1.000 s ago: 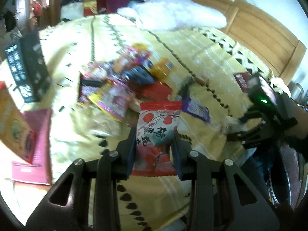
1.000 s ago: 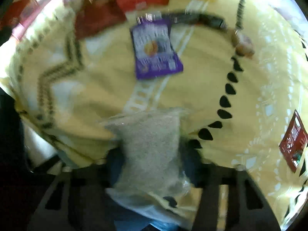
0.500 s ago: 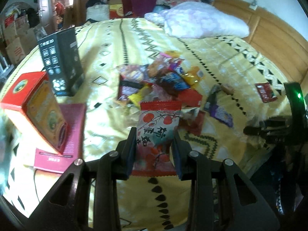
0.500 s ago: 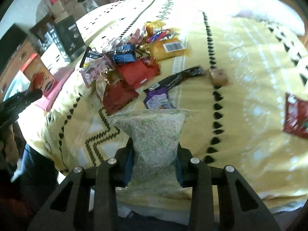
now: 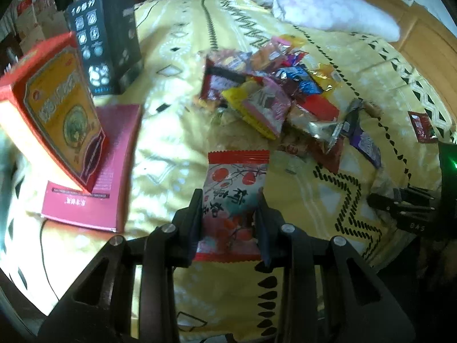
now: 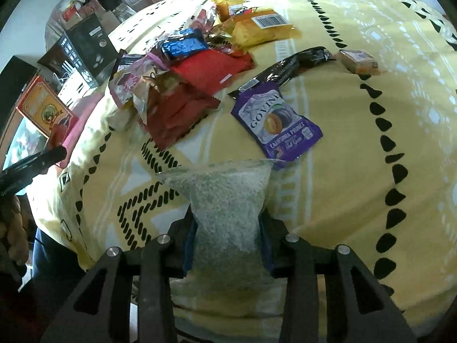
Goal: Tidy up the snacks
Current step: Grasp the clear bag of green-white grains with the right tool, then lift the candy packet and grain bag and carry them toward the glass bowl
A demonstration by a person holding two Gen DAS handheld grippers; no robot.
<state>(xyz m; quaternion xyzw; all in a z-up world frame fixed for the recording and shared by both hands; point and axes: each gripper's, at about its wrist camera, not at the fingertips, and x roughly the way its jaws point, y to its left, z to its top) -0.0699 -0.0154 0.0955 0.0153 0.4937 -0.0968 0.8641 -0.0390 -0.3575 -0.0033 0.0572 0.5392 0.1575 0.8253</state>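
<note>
Pale yellow bedspread (image 6: 357, 171) with black teardrop rows and zigzags; purple prune pouch (image 6: 278, 124); red-edged white packet (image 5: 235, 197) printed with red fruit; speckled grey-white bag (image 6: 225, 205); red-and-orange box (image 5: 54, 114); black box (image 5: 105, 37)

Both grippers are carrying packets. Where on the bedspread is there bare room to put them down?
Free: the strip between the pink flat box and the snack pile; also the spread right of the purple prune pouch, before the black triangle row. Crowded: the pile itself, and the corner with the red box and black box.
</note>
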